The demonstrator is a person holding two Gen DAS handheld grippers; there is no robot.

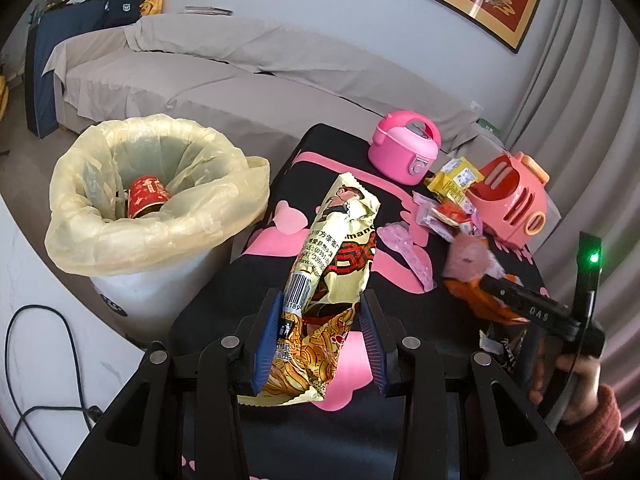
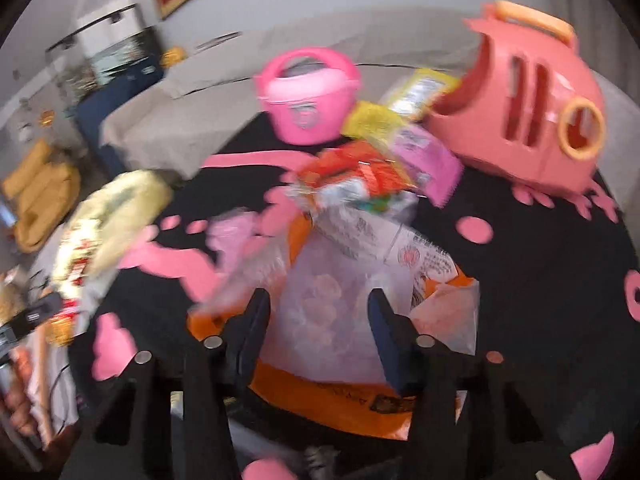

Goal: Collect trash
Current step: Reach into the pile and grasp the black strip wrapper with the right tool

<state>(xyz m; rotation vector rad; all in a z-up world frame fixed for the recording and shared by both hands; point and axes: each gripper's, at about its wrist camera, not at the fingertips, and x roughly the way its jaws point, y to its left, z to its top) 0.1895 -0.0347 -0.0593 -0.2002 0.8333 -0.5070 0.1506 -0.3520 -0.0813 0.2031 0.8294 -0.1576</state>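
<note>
My left gripper (image 1: 322, 300) is shut on a gold noodle wrapper (image 1: 340, 240), held upright above the black and pink tablecloth (image 1: 240, 296). To its left stands a white bin (image 1: 156, 292) lined with a yellowish bag, with a red cup (image 1: 146, 196) inside. My right gripper (image 2: 318, 300) points down over a clear pale wrapper (image 2: 324, 312) lying on an orange wrapper (image 2: 332, 404). Its fingers stand on either side of the clear wrapper without pressing it; this view is blurred. More wrappers (image 2: 360, 176) are heaped just beyond.
A pink toy rice cooker (image 1: 404, 148) and a salmon toy toaster (image 1: 508, 196) stand at the table's far end. A grey sofa (image 1: 200, 80) runs behind. A black cable (image 1: 40, 360) lies on the floor beside the bin. A hand in a red sleeve (image 1: 588, 408) holds the right gripper.
</note>
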